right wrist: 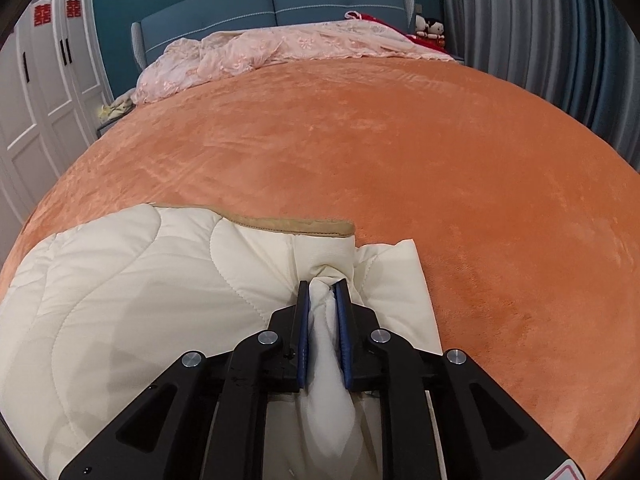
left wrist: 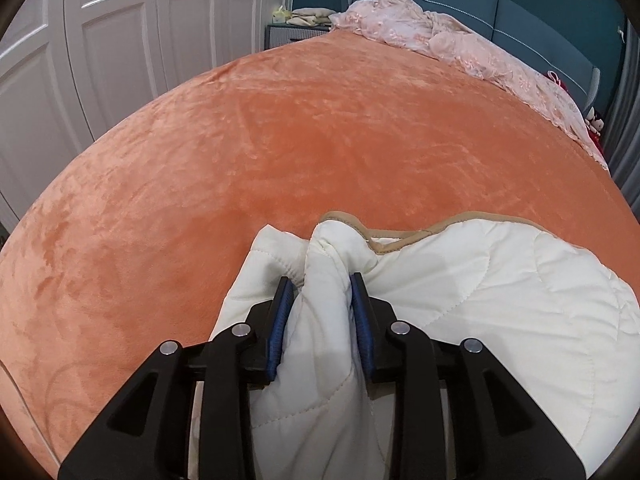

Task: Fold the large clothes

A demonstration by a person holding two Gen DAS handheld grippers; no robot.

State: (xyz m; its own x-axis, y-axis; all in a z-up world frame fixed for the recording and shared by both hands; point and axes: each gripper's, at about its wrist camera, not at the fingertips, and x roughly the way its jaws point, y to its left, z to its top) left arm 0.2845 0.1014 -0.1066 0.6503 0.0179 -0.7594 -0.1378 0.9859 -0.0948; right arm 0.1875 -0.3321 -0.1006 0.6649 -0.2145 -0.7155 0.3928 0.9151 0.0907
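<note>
Left tool and right tool: each clamped on bunched cream quilt. Quilt lies on orange bed blanket. Pink lace bedspread heaped at 12 o'clock, well apart.

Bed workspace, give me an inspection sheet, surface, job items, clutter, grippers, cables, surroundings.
Surface: orange blanket spread over the bed.
Job's things: cream quilted garment with tan trim, lying on the near edge.
Clutter: crumpled pink lace cover by the headboard; dolls at the far corner.
Grippers: left gripper and right gripper each shut on a bunch of the garment.
Cables: nothing seen.
Surroundings: blue headboard, white wardrobe, grey curtains.
</note>
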